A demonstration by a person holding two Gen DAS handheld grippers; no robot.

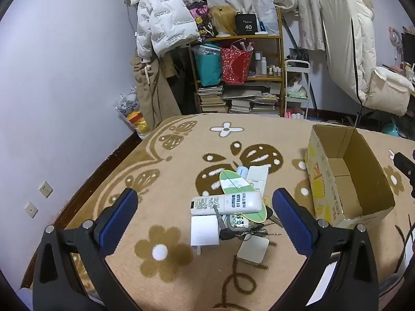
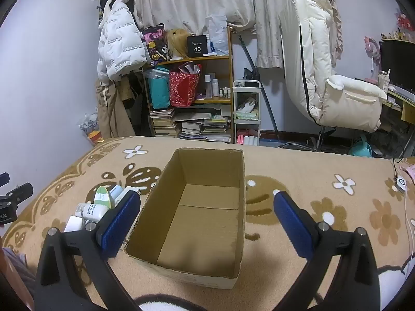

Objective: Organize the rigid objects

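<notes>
A heap of small rigid items lies on the flowered blanket: a white remote control (image 1: 226,203), a green and white oval board (image 1: 238,189), a white flat box (image 1: 205,230), a white square adapter (image 1: 253,250), keys (image 1: 255,232) and a tall white box (image 1: 257,178). My left gripper (image 1: 205,208) hovers open over this heap, holding nothing. An open cardboard box (image 2: 197,216) with nothing in it stands to the right of the heap (image 2: 98,204). My right gripper (image 2: 206,208) hangs open above the box, fingers spread wider than it.
The bed's left edge meets a lilac wall (image 1: 52,103). Beyond the bed stand a cluttered wooden shelf (image 2: 192,90), a small white cart (image 2: 246,111) and a padded white chair (image 2: 337,83). A white cable and charger (image 2: 400,184) lie at the blanket's right side.
</notes>
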